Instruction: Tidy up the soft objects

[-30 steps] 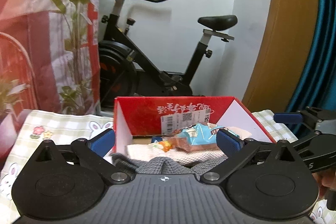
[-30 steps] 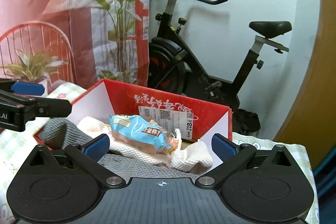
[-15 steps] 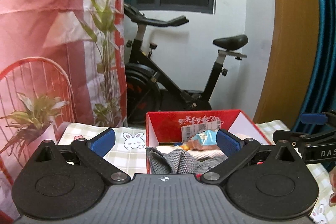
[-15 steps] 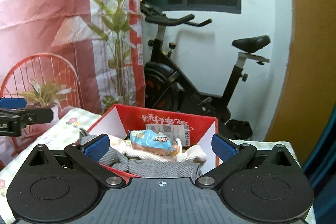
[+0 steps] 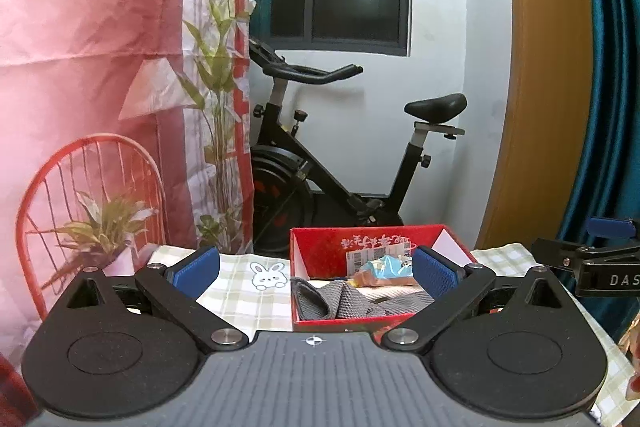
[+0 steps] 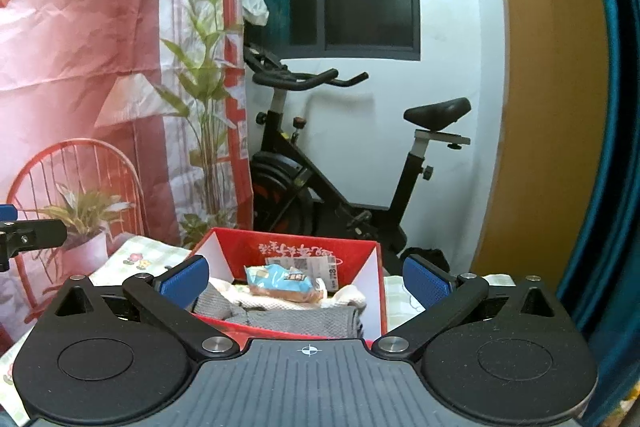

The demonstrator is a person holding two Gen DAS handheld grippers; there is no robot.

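A red cardboard box [image 5: 320, 255] [image 6: 288, 247] stands on the checked tablecloth. Inside lie a grey knitted cloth [image 5: 340, 305] [image 6: 296, 321], a white cloth [image 6: 272, 301] and a blue snack packet [image 5: 386, 269] [image 6: 280, 281] on top. My left gripper [image 5: 316, 271] is open and empty, held back from the box on its near left side. My right gripper [image 6: 306, 281] is also open and empty, held back in front of the box. Each gripper shows at the edge of the other's view.
The checked tablecloth [image 5: 244, 291] with a rabbit print covers the table. An exercise bike [image 5: 340, 163] stands behind it by a white wall. A red wire chair [image 5: 92, 187] with a potted plant [image 5: 104, 227] is at the left, a blue curtain [image 5: 608, 107] at the right.
Both grippers have pulled back and up from the box, which now looks smaller and farther. Both stay open. The contents of the box have not shifted.
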